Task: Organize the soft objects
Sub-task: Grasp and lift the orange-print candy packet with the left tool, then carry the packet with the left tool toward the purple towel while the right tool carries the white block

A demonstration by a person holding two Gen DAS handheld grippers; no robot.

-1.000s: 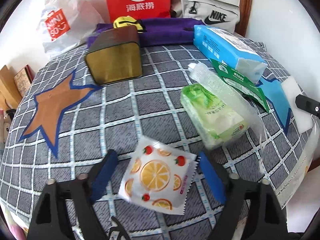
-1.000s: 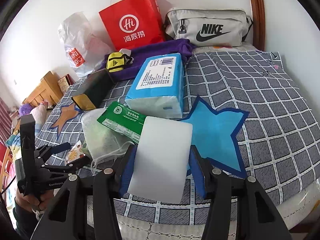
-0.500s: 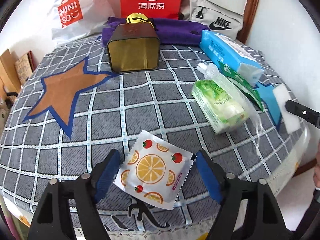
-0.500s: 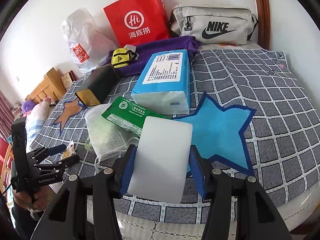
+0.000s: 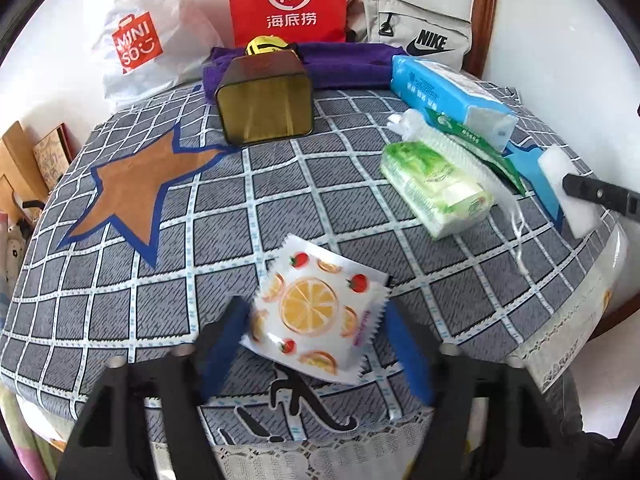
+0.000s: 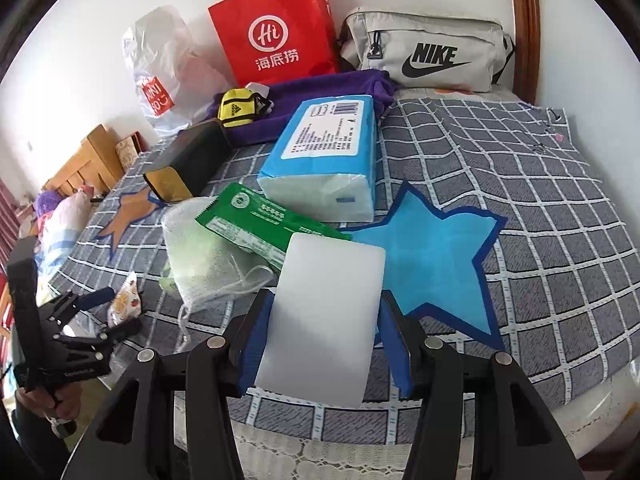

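Note:
My left gripper point(image 5: 316, 334) is shut on a white fruit-print packet point(image 5: 316, 310) and holds it above the near edge of the checked bed cover point(image 5: 240, 208). The packet also shows in the right wrist view point(image 6: 125, 300). My right gripper point(image 6: 322, 330) is shut on a white foam block point(image 6: 324, 316), held over the near edge by the blue star patch point(image 6: 432, 252). A green tissue pack in a mesh bag point(image 5: 436, 188), a green packet point(image 6: 256, 220) and a blue tissue pack point(image 6: 328, 152) lie between the two grippers.
A dark tin box point(image 5: 266, 106) lies on its side by the orange star patch point(image 5: 136, 188). At the back are a purple cloth point(image 6: 320, 92), a yellow pouch point(image 6: 238, 106), a red paper bag point(image 6: 276, 28), a Miniso plastic bag point(image 5: 136, 44) and a grey Nike bag point(image 6: 428, 50).
My left gripper has closed onto the fruit-print packet and drawn back toward the near edge with it. My right gripper keeps its hold on the foam block and has shifted slightly.

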